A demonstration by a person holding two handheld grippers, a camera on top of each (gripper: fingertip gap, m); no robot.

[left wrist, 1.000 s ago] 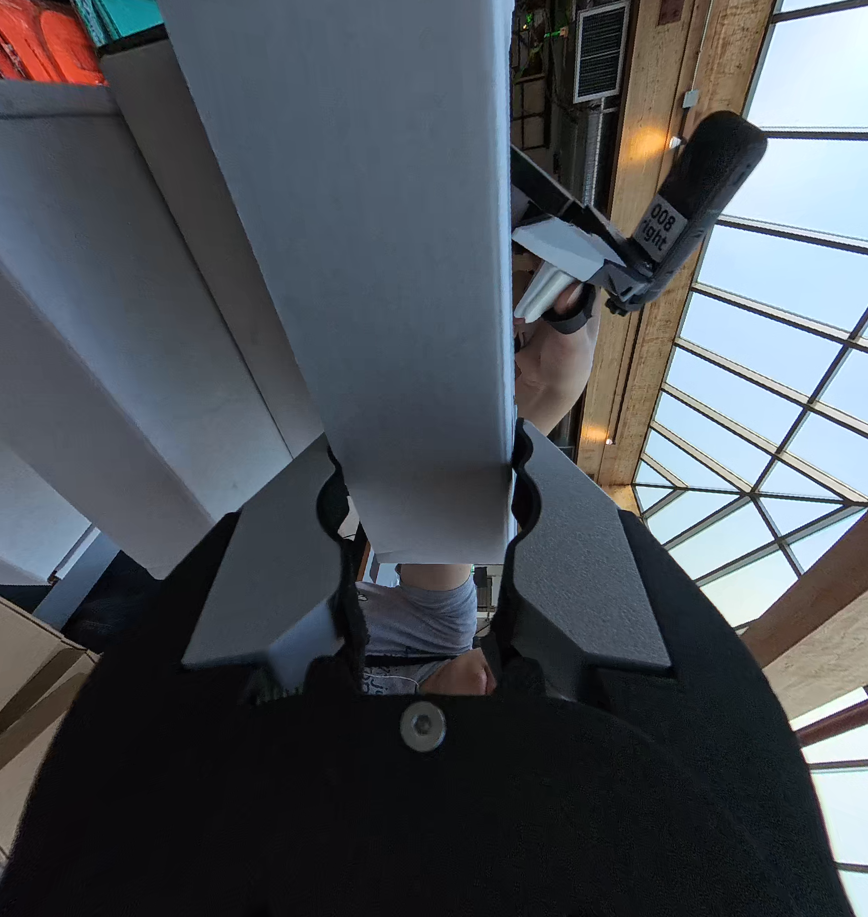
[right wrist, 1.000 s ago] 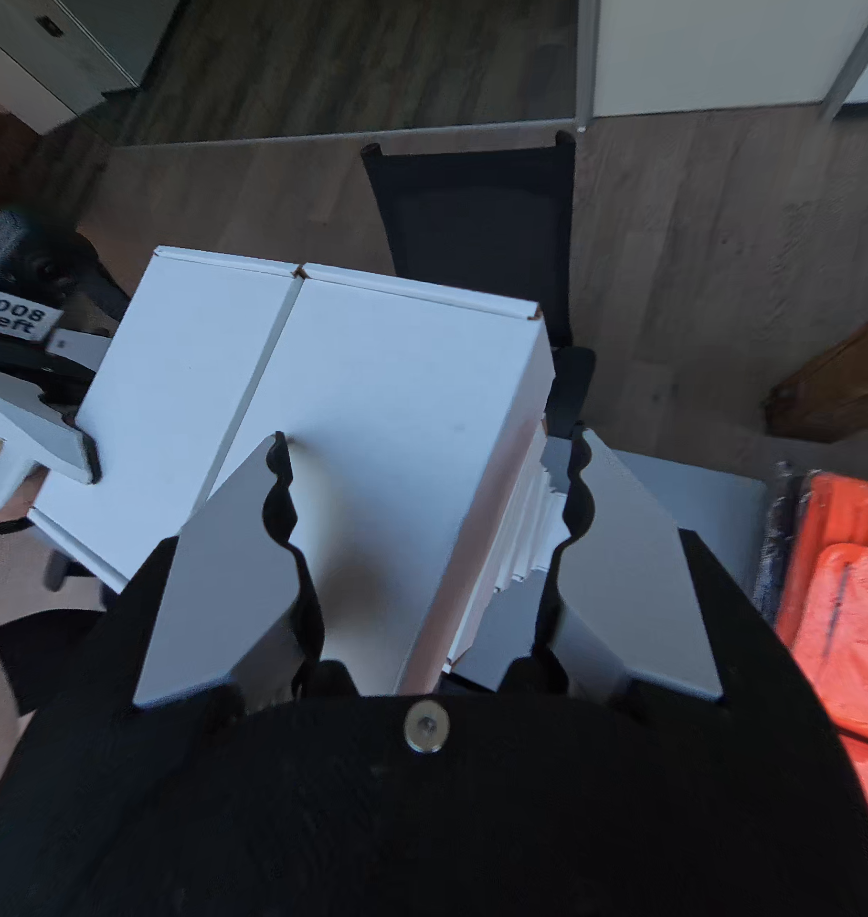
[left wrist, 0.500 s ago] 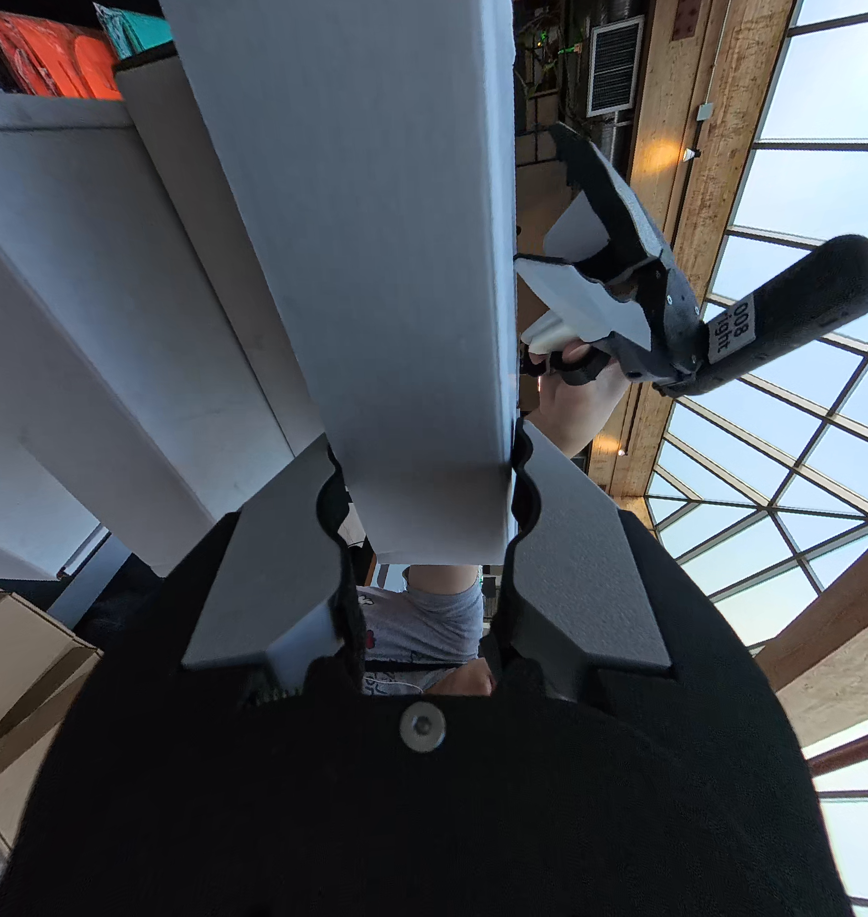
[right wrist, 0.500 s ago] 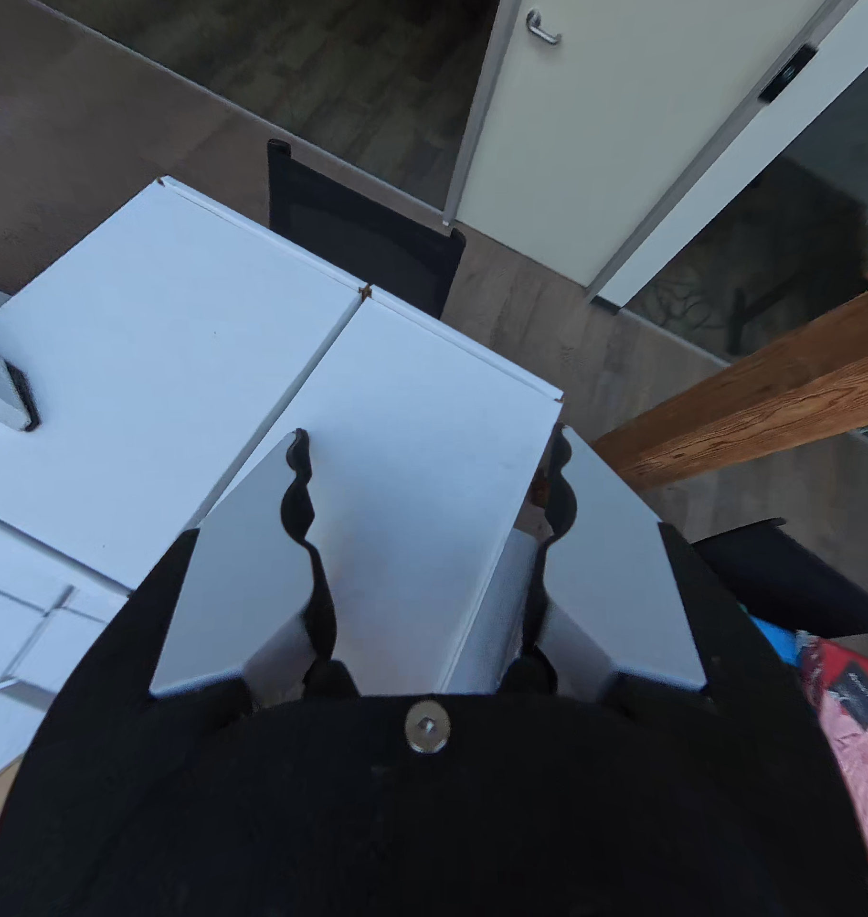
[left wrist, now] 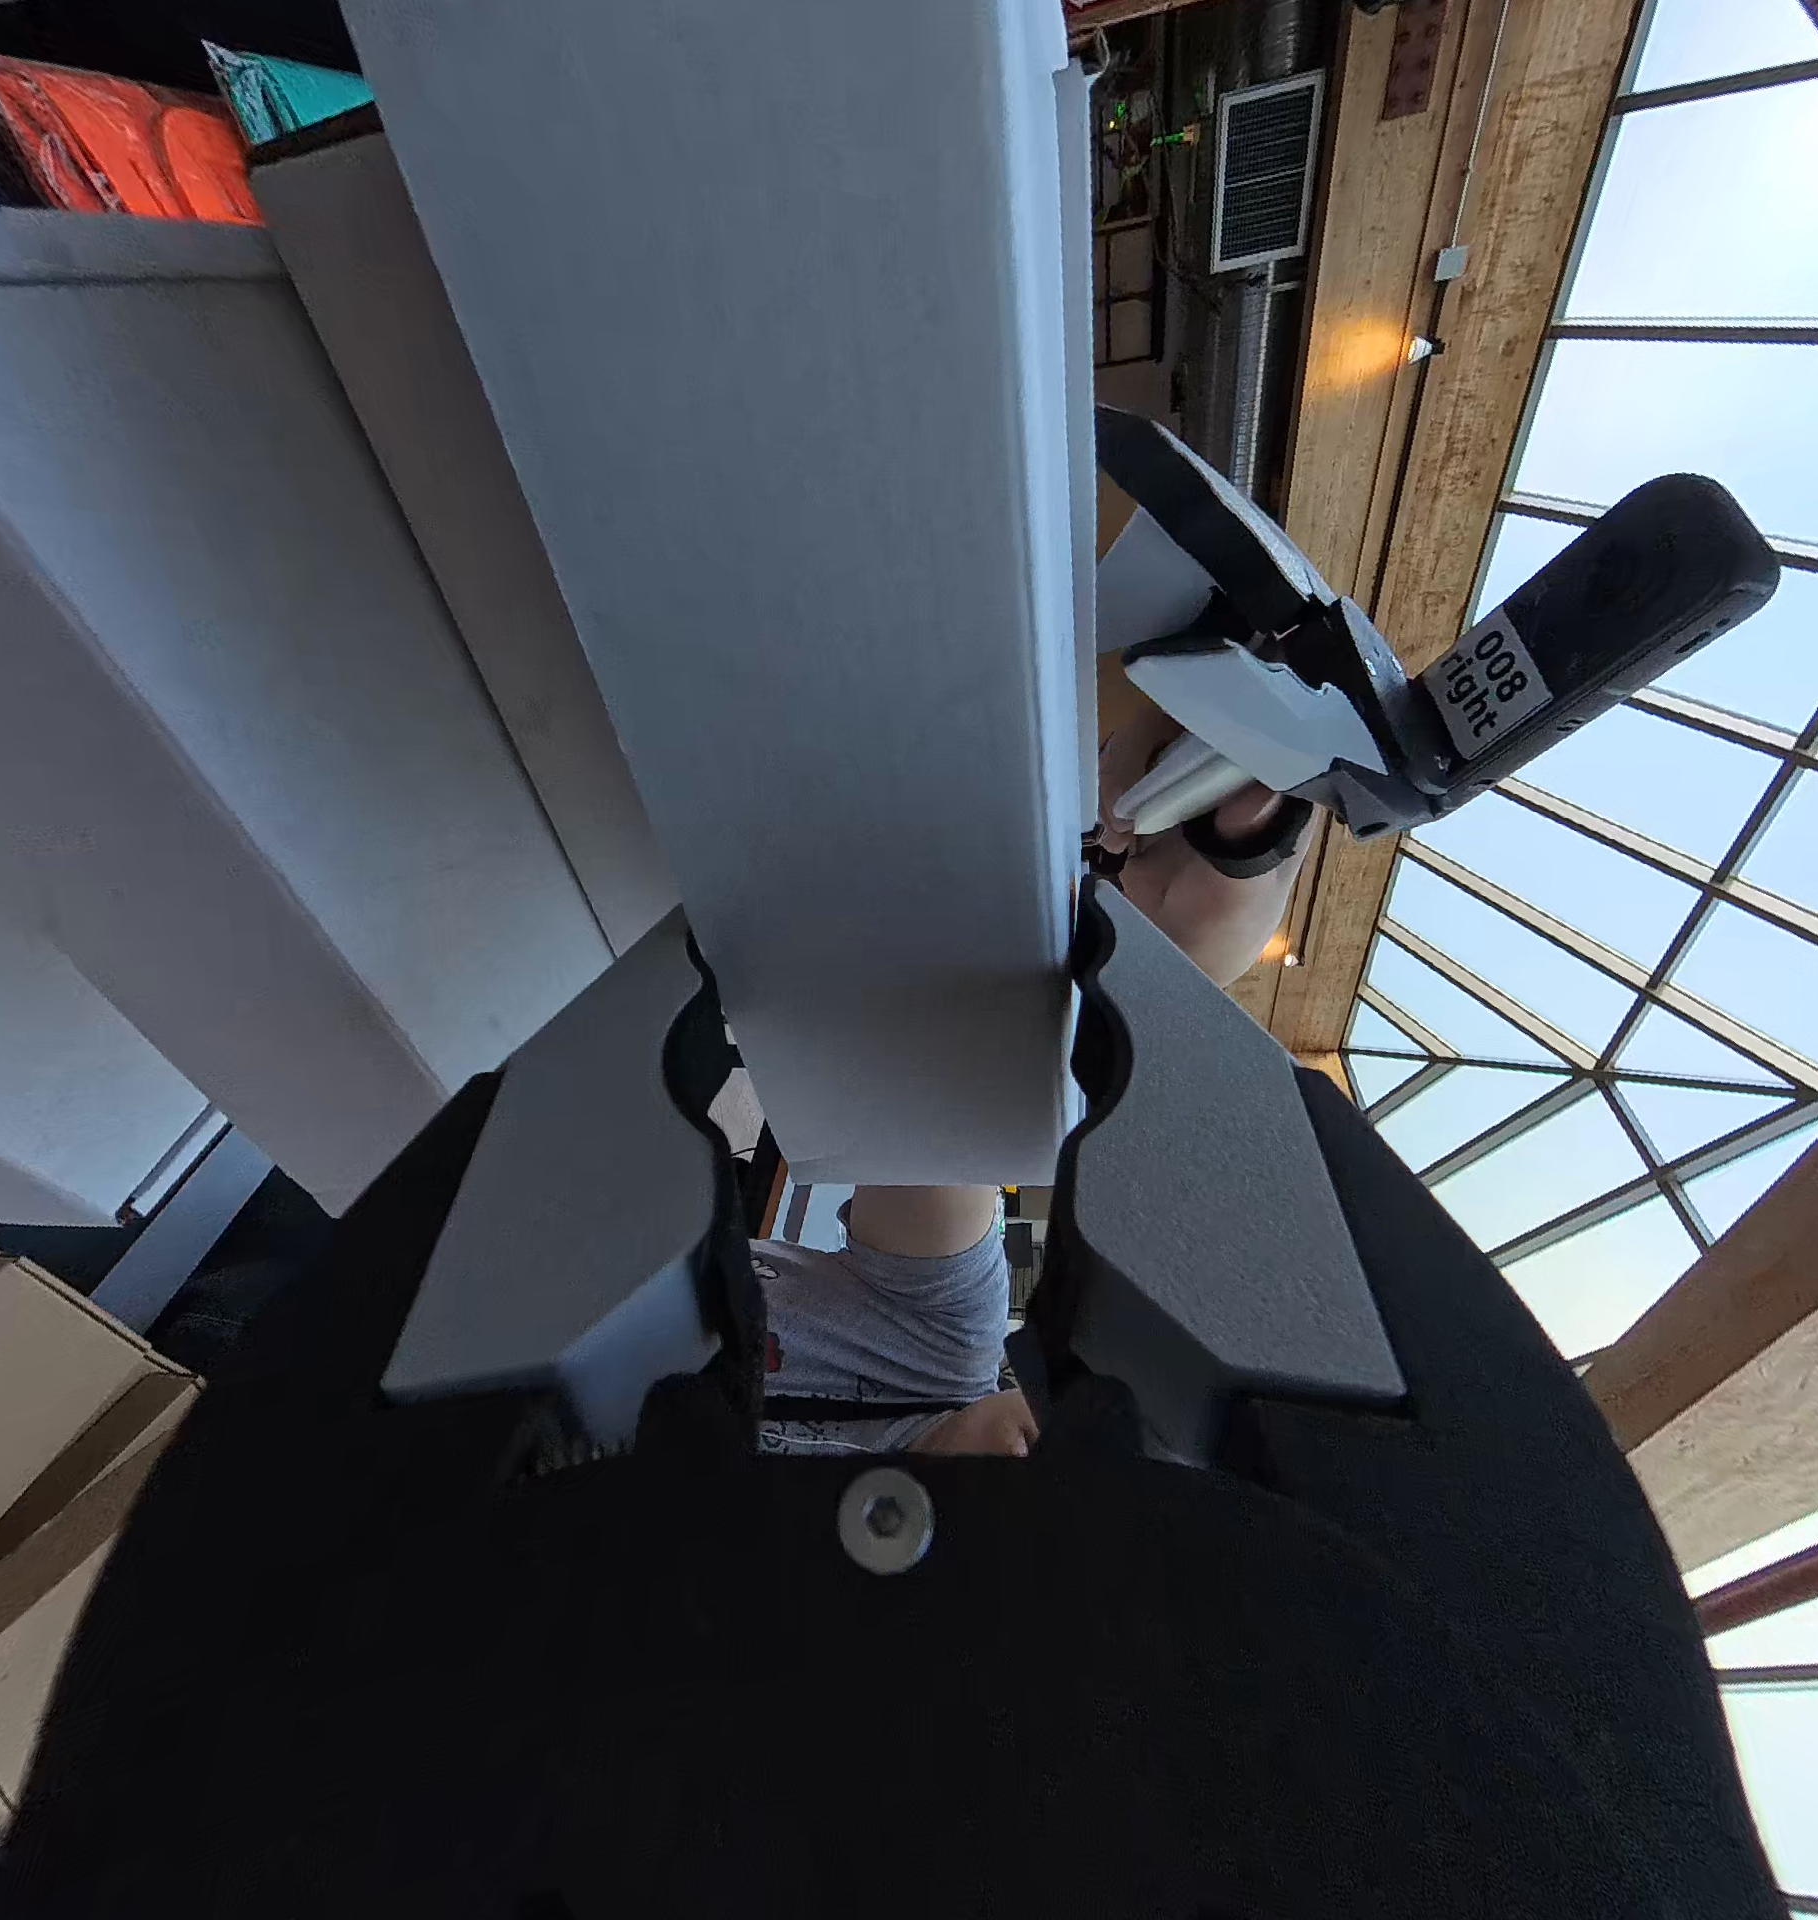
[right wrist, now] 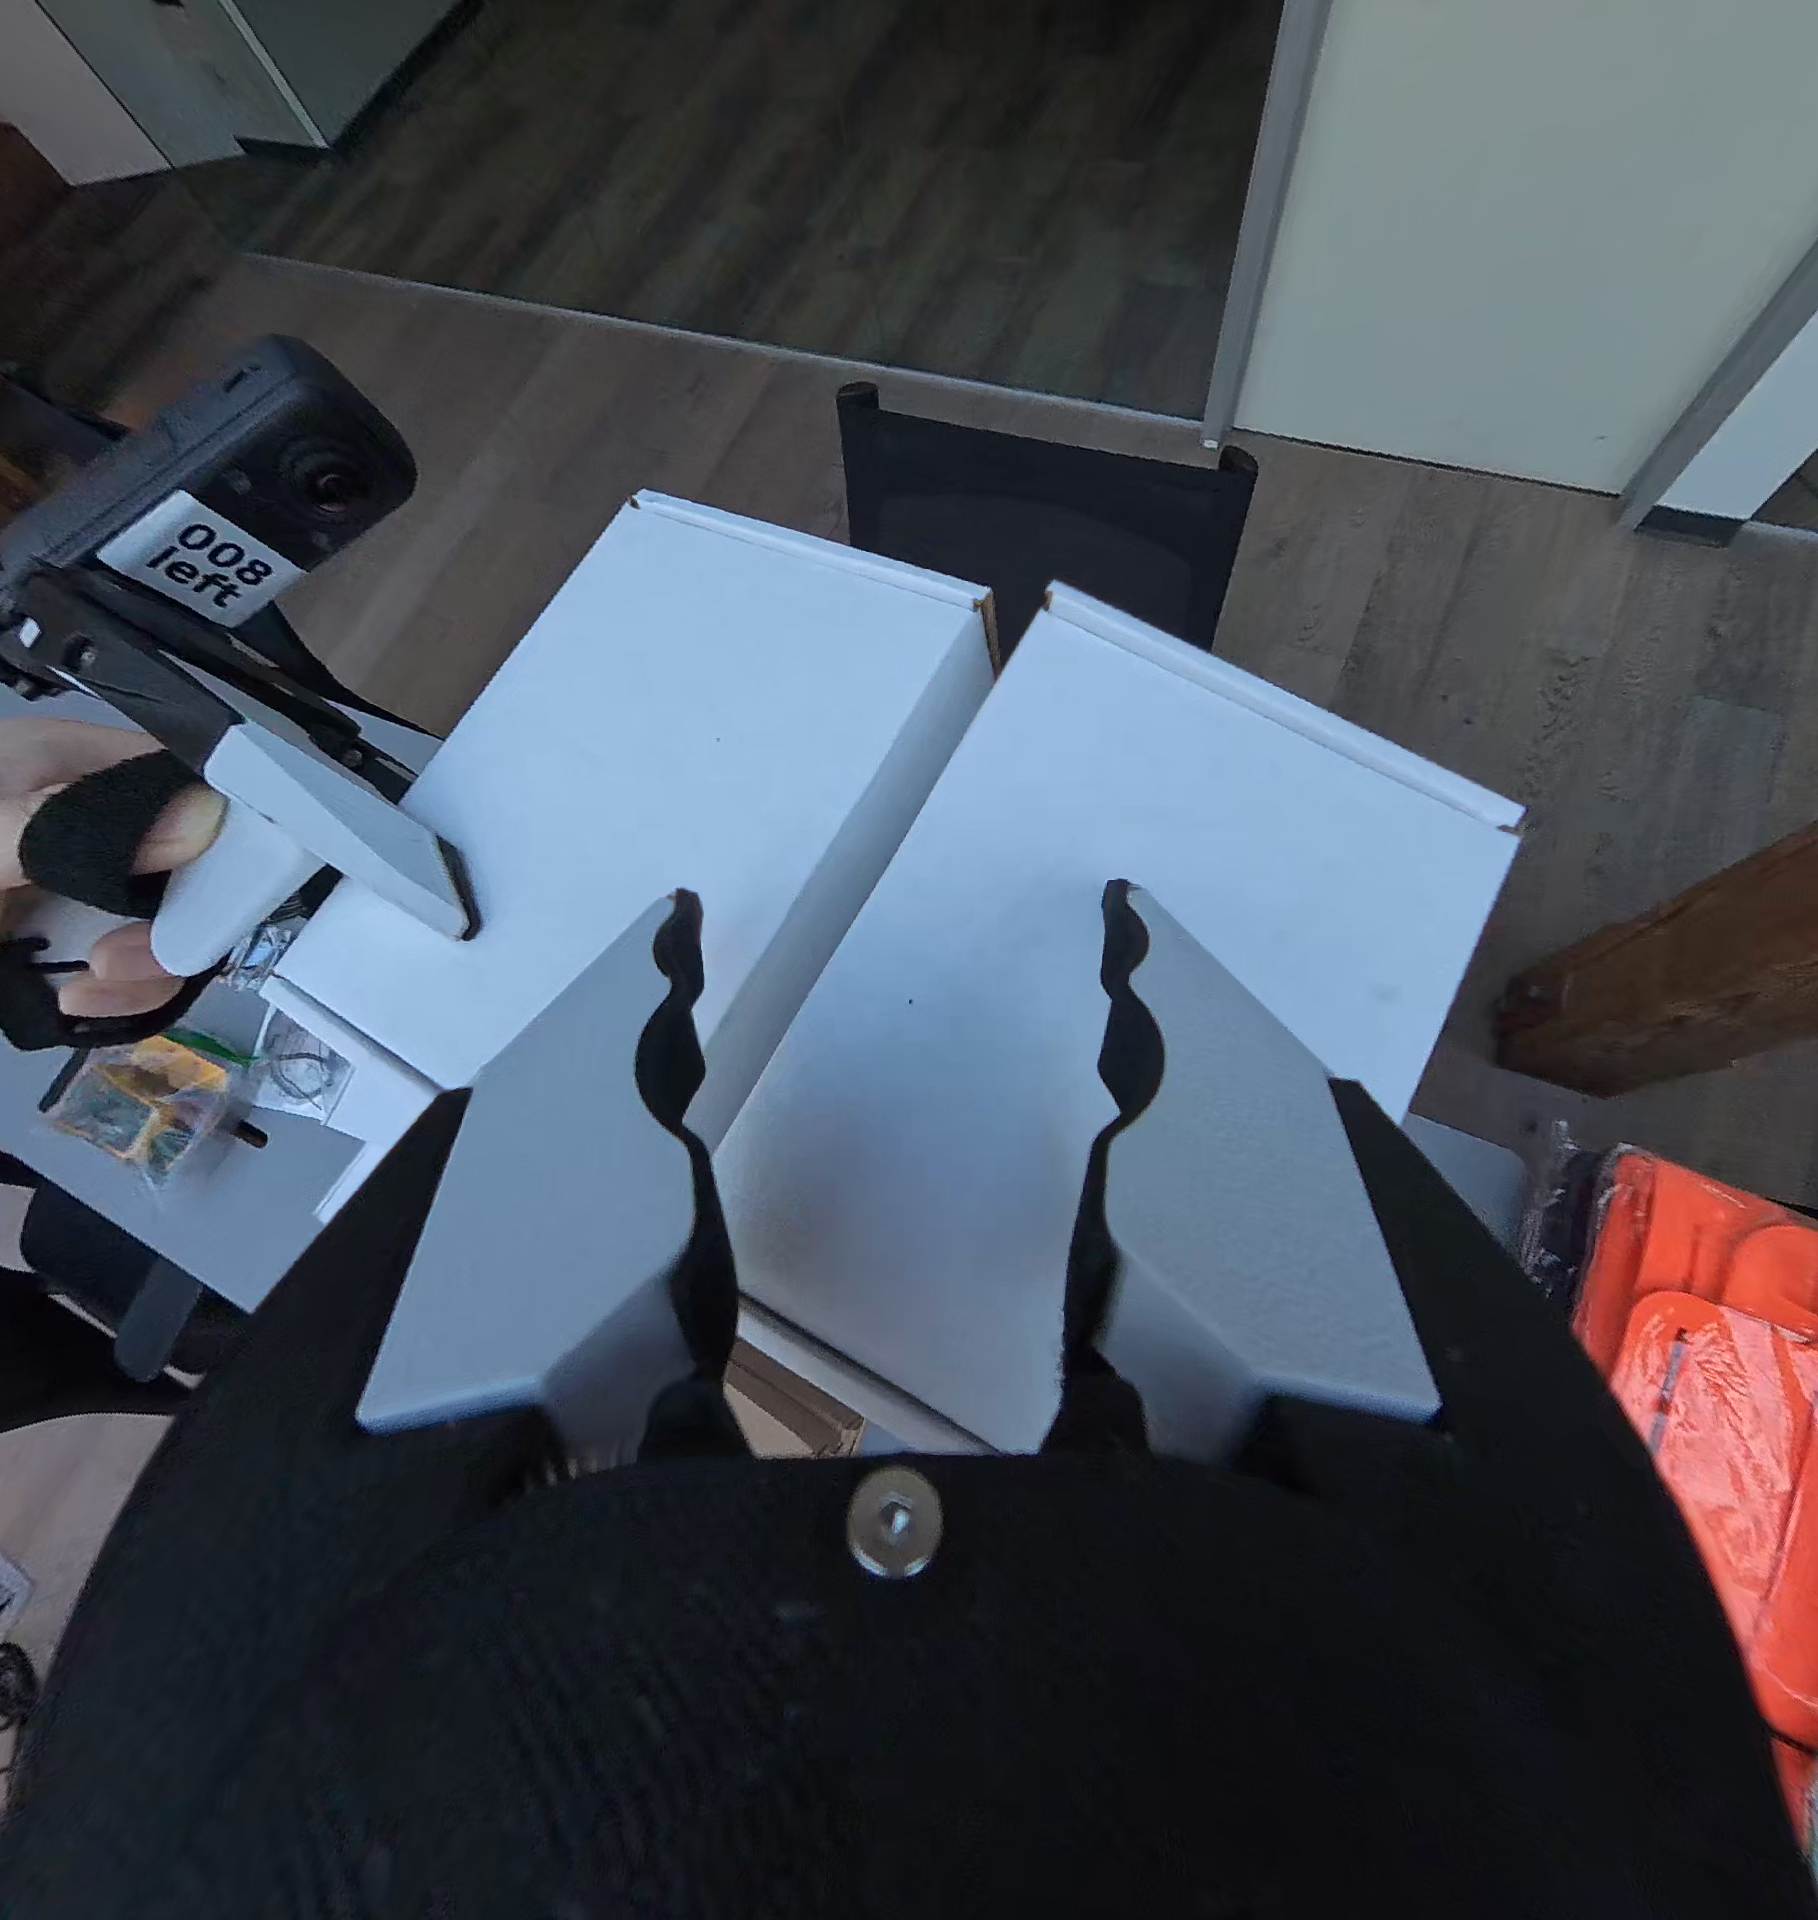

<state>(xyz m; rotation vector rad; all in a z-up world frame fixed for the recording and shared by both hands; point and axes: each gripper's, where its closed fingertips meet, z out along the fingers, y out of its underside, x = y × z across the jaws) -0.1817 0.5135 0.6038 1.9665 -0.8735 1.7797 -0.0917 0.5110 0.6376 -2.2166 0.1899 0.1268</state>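
Clamping one white box [left wrist: 780,520], left gripper [left wrist: 884,935]; right gripper's [right wrist: 900,899] jaws spread over second box [right wrist: 1196,883].

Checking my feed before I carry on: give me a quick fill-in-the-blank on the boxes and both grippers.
1. The left gripper is shut on a ___ box.
2. The right gripper, over the second box, is ___.
3. The packets right of the second box are ___.
Missing words: white; open; orange.
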